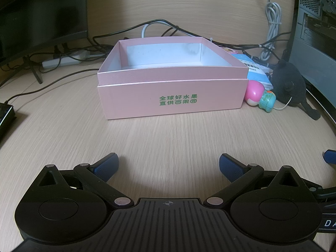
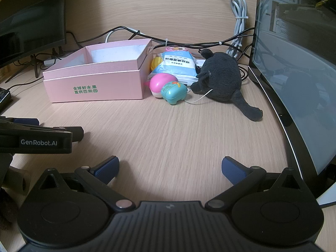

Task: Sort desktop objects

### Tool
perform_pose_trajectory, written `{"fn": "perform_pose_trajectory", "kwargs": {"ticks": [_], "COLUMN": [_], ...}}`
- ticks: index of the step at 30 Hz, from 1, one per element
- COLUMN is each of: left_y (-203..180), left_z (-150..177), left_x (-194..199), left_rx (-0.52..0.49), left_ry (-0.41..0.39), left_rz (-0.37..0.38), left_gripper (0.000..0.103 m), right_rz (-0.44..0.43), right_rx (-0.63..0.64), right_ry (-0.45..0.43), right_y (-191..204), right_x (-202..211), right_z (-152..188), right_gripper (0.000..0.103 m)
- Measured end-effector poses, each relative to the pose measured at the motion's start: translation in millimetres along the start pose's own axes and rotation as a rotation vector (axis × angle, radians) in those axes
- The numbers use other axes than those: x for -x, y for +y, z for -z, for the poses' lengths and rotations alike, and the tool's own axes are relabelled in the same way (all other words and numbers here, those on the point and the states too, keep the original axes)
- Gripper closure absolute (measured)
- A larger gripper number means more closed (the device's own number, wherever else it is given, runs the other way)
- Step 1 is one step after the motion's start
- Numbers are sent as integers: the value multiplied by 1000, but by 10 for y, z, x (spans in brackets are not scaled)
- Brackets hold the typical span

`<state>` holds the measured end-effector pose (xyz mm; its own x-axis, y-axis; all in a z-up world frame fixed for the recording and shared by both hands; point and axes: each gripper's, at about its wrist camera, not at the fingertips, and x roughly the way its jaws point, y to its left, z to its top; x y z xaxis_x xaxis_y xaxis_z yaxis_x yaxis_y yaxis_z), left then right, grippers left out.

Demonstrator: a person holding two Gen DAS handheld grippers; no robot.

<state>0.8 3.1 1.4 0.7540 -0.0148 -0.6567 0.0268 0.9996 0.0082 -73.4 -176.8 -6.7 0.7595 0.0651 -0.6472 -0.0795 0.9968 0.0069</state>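
Observation:
An open pink box (image 1: 171,96) with green lettering stands on the wooden desk; its inside looks empty. It also shows in the right wrist view (image 2: 94,85). To its right lie a pink toy (image 2: 160,83), a teal toy (image 2: 174,92), a blue-white packet (image 2: 175,66), a yellow object (image 2: 155,63) and a black plush (image 2: 220,79). The toys and plush (image 1: 288,84) show in the left wrist view too. My left gripper (image 1: 169,166) is open and empty, in front of the box. My right gripper (image 2: 170,167) is open and empty, well short of the toys.
A monitor (image 2: 31,16) and its stand are at the back left. A computer case with a glass panel (image 2: 294,67) stands at the right. Cables (image 1: 159,27) run behind the box. A dark device (image 1: 5,113) lies at the left edge. The left gripper body (image 2: 35,138) shows at the left.

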Motion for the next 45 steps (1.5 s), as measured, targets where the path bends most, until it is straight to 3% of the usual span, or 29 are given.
{"fn": "perform_pose_trajectory", "kwargs": {"ticks": [35,45], "left_y": [0,-23], "left_z": [1,8], "left_x": [0,29], "left_rx": [-5,-9], "left_ry": [-1,18], "left_rz": [4,6], "left_gripper": [0,0], "right_rz": [14,2], "right_rx": [-9,0], "right_ry": [3,67], "right_y": [-13,-28], "right_x": [-6,-48], "right_z": [9,-55], "right_gripper": [0,0]}}
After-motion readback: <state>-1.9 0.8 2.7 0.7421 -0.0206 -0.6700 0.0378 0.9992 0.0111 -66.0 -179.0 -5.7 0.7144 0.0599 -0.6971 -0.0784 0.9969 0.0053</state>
